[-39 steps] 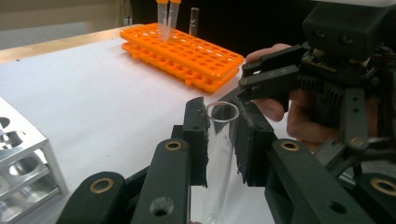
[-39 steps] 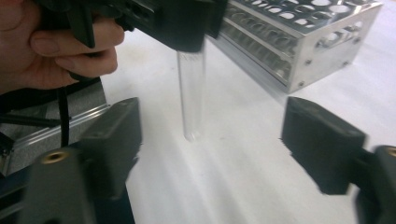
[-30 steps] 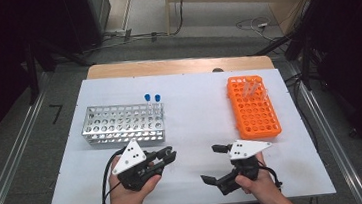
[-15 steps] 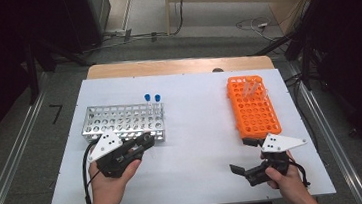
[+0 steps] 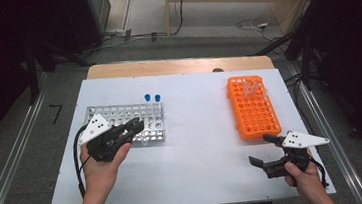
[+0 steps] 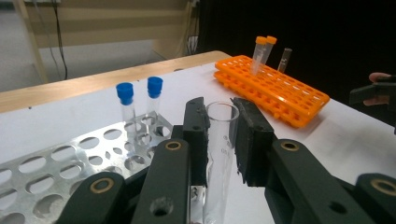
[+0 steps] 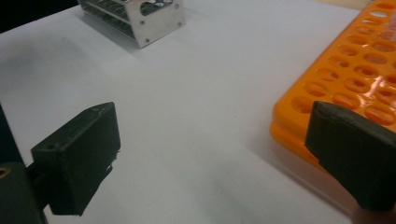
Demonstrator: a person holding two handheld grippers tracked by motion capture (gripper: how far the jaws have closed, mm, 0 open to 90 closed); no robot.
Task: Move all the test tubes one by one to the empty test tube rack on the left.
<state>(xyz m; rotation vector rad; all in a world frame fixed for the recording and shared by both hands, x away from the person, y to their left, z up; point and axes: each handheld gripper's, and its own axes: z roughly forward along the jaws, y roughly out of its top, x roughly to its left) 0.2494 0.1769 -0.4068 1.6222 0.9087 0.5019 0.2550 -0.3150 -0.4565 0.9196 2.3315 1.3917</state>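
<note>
Grey floor and dark surroundings ring a white bench [image 5: 203, 145]. On it stand a metal rack [image 5: 121, 124] at left and an orange rack [image 5: 252, 107] at right. Over the metal rack's near edge, the left gripper [image 5: 137, 126] has its jaws clamped on a clear open tube [image 6: 219, 154] — long axis upright, mouth up. Near the orange rack's front corner the right gripper [image 5: 265, 150] hangs with jaws wide, empty.
</note>
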